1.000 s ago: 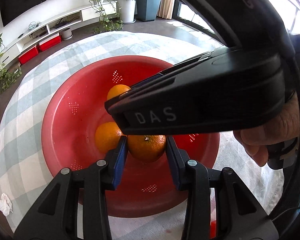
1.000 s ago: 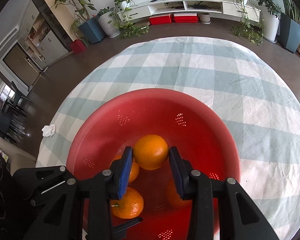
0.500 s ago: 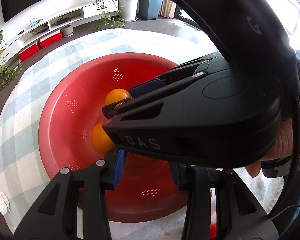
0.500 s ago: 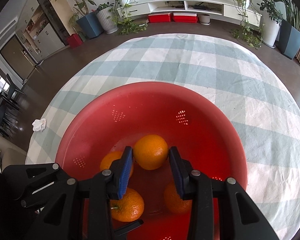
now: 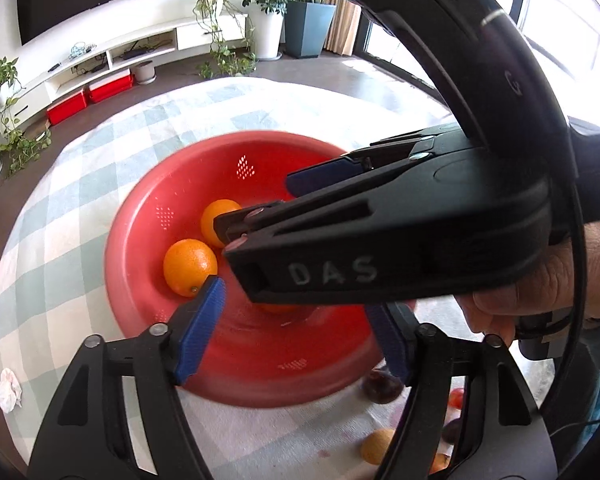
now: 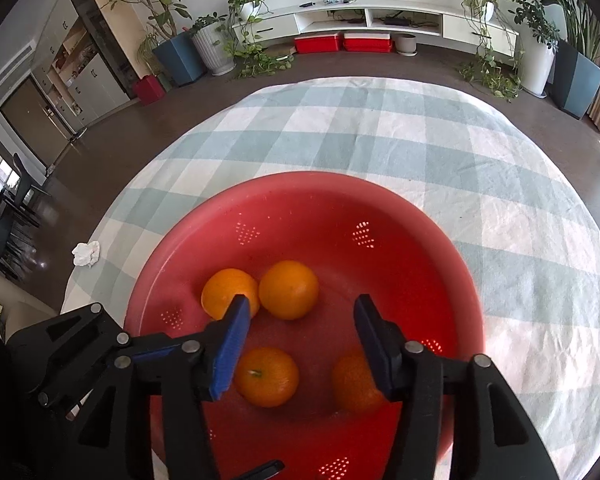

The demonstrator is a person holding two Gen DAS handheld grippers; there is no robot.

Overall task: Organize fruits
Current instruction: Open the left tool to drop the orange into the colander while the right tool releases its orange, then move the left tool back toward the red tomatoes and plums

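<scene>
A red colander bowl on the checked cloth holds several oranges. My right gripper hangs over the bowl with its jaws opening and nothing pressed between them. One orange lies just beyond its fingertips, beside another orange. My left gripper is also opening above the bowl's near side. Between its blue pads an orange shows only as a sliver, untouched, under the right gripper's black body. Two more oranges lie to the left.
Loose fruit lies on the cloth near the bowl: a dark plum and a brownish fruit. A crumpled tissue sits at the cloth's left edge. A hand grips the right tool. Plants and a low shelf stand far behind.
Both grippers were shut on an orange each; both jaws have now spread and the oranges lie loose in the bowl.
</scene>
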